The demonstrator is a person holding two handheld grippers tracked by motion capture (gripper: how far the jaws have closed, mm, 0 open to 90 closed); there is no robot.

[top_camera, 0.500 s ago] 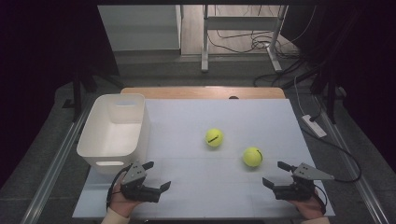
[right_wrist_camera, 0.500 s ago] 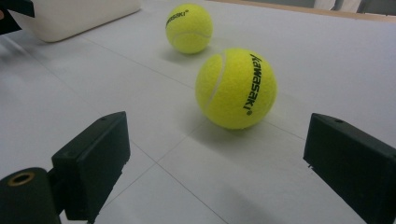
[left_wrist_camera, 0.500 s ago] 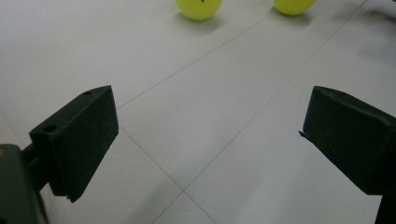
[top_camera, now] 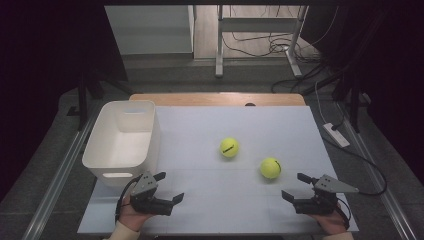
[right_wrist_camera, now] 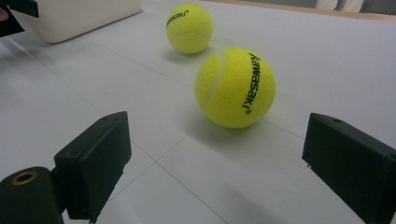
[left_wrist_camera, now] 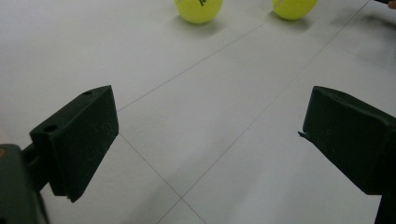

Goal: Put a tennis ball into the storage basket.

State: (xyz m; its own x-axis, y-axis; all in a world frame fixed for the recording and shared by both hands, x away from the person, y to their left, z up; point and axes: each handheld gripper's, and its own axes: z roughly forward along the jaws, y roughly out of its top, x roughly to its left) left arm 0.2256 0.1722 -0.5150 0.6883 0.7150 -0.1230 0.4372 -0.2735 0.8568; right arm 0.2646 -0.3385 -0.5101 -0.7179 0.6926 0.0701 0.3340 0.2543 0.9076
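Note:
Two yellow tennis balls lie on the white table. The nearer ball (top_camera: 270,168) (right_wrist_camera: 236,87) sits just ahead of my right gripper (top_camera: 296,186) (right_wrist_camera: 215,168), whose jaws stand wide open and empty. The farther ball (top_camera: 229,147) (right_wrist_camera: 189,28) (left_wrist_camera: 198,9) rests near the table's middle. My left gripper (top_camera: 169,187) (left_wrist_camera: 208,140) is open too, held low at the front left beside the bin, with bare table between its jaws. The nearer ball (left_wrist_camera: 294,7) also appears at the top of the left gripper view.
A white plastic bin (top_camera: 124,137) (right_wrist_camera: 79,16) stands at the table's left side, close to the left hand. The table's wooden far edge (top_camera: 217,98) runs along the back. A power strip (top_camera: 336,135) and cables lie on the floor to the right.
Both grippers have stayed roughly where they were at the front edge, still open. The balls and bin have not moved.

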